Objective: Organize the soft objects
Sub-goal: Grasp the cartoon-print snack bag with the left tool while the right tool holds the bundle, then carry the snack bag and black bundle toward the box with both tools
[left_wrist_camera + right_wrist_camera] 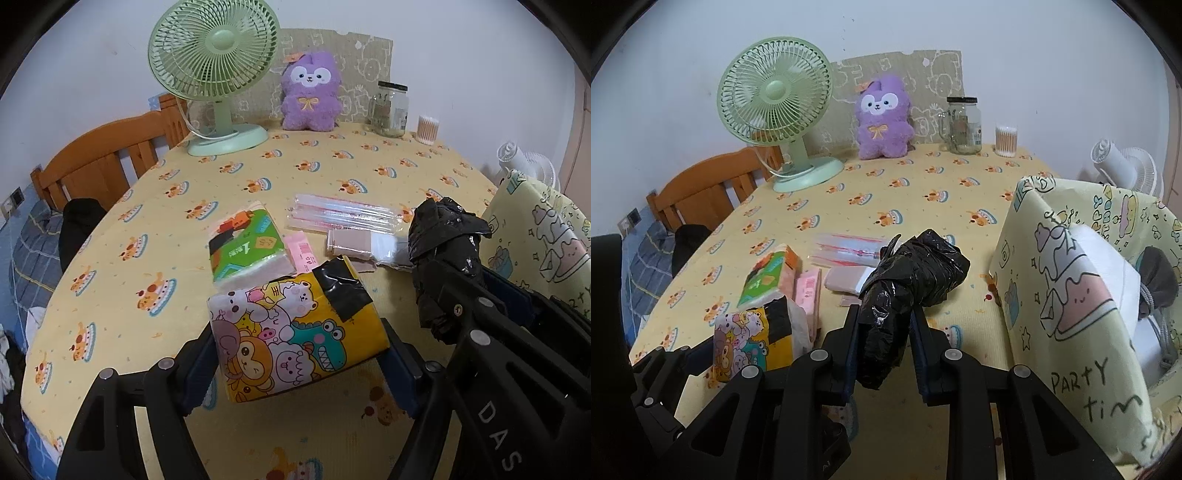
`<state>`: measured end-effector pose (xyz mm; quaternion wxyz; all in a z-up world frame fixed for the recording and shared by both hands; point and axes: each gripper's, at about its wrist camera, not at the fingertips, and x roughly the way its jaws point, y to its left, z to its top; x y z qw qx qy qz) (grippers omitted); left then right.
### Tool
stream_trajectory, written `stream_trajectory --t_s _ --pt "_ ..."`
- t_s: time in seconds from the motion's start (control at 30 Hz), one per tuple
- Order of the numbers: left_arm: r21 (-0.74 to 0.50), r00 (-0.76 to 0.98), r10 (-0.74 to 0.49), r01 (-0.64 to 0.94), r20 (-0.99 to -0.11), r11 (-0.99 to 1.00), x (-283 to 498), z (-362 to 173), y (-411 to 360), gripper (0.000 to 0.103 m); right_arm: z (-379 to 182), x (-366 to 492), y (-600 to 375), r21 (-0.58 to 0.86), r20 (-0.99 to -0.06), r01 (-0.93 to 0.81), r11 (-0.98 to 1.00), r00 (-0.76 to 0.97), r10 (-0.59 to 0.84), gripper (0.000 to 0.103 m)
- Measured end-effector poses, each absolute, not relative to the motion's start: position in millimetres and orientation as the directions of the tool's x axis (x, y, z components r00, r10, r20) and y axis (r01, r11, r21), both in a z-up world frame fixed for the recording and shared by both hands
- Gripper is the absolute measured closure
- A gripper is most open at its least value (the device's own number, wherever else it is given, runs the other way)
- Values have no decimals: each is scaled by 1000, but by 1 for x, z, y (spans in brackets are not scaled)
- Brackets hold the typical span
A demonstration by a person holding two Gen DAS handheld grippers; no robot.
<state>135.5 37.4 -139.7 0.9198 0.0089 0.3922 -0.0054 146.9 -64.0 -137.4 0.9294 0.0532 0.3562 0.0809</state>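
The left claw is clamped across one yellow tissue pack printed with cartoon animals, its two pads pressing the pack's sides just above the table. The right claw is clenched on one crumpled black plastic bag roll, held near the open mouth of one pale yellow cartoon-print fabric bin; inside the bin lie white folded material and a grey drawstring pouch. Beyond the claws lie one green tissue pack, one pink packet, one beige packet and one clear sleeve of straws. At the far edge stand one green desk fan, one purple plush toy, one empty glass jar and one tub of cotton swabs.
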Motion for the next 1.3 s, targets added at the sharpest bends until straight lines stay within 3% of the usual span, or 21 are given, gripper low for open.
stream_trajectory --t_s 1.3 --pt "8 820 -1 7 -572 1000 95 -37 37 23 -32 113 -63 129 -516 -139 982 836 186 75"
